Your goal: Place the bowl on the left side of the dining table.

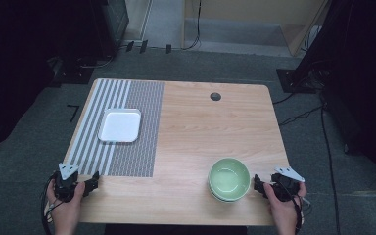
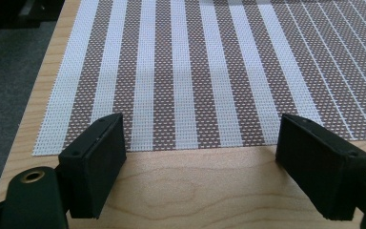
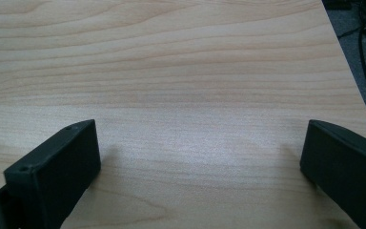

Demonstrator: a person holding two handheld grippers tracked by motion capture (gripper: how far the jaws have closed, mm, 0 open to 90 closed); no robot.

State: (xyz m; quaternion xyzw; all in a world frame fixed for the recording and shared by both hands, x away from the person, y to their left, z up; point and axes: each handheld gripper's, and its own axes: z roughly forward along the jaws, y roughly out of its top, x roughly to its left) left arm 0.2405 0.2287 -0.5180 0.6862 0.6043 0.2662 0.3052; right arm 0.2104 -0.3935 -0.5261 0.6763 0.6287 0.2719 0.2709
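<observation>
Green bowls (image 1: 229, 178): sitting stacked near the table's front right edge, just beside the right gripper (image 1: 260, 186); at least two rims are showing.
White tray (image 1: 120, 125): lying flat on the striped placemat (image 1: 142, 147) at the far left, well apart from the bowls.
Left gripper (image 1: 95, 180): resting at the front left corner of the table (image 1: 200, 132), jaws standing wide apart and holding nothing.
Right gripper: jaws likewise spread wide, gripping nothing, pointing along bare wood.
Handling, judged: the bowls are looking rigid, glazed and smooth, so likely slippery and breakable; the stack is probably weighing more than a single bowl.
Hold point, judged: the rim wall on the side facing the right gripper, one jaw inside and one outside, is offering the surest purchase.
High view: giving the whole layout, bowls, tray and both hands.
Left gripper view: resolving the placemat's (image 2: 181, 71) woven weave and its near edge between the jaws.
Right gripper view: presenting wood grain and the table's right edge (image 3: 348, 76).
</observation>
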